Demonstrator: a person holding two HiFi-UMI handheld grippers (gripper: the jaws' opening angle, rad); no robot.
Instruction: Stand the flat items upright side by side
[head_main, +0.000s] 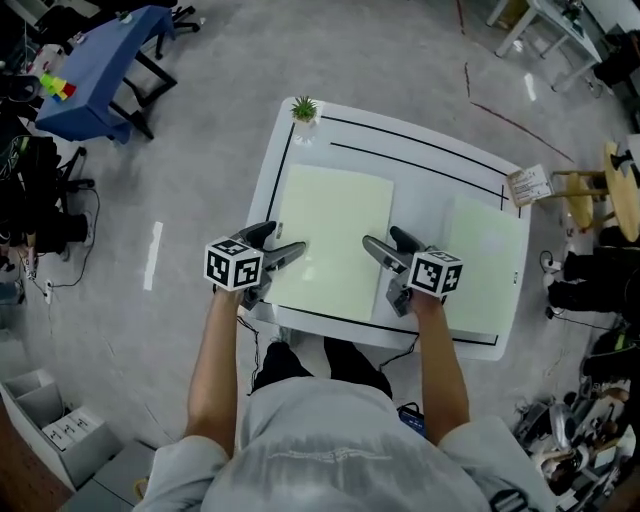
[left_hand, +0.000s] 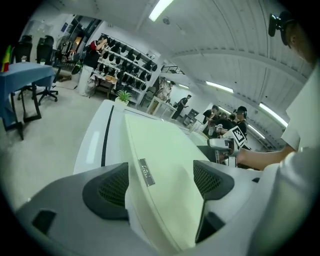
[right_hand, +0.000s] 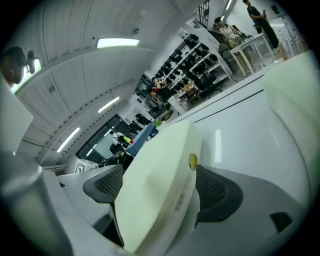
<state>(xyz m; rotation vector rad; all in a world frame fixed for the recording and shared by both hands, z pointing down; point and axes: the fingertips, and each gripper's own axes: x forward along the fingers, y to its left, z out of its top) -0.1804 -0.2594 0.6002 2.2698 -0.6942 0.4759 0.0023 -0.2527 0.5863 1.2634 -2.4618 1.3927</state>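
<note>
Loosely, left hand-held gripper (left_hand: 160, 183) straddles pale board (left_hand: 161, 144).

Left flat item (head_main: 335, 235) and right flat item (head_main: 488, 268), pale green, lie on the white worktop (head_main: 420, 172); a plant (head_main: 304, 109) stands far left.

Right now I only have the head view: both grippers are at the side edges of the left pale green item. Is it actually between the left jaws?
Observer: Yes. The left gripper view shows the left gripper with its jaws apart and the edge of the pale green item between them. The pads don't look pressed on it.
Operator: Right side?
Observer: The right gripper is open too, straddling the opposite edge.
Operator: Any mark on that edge?
Observer: A small round yellow dot, beside one pad.
</note>
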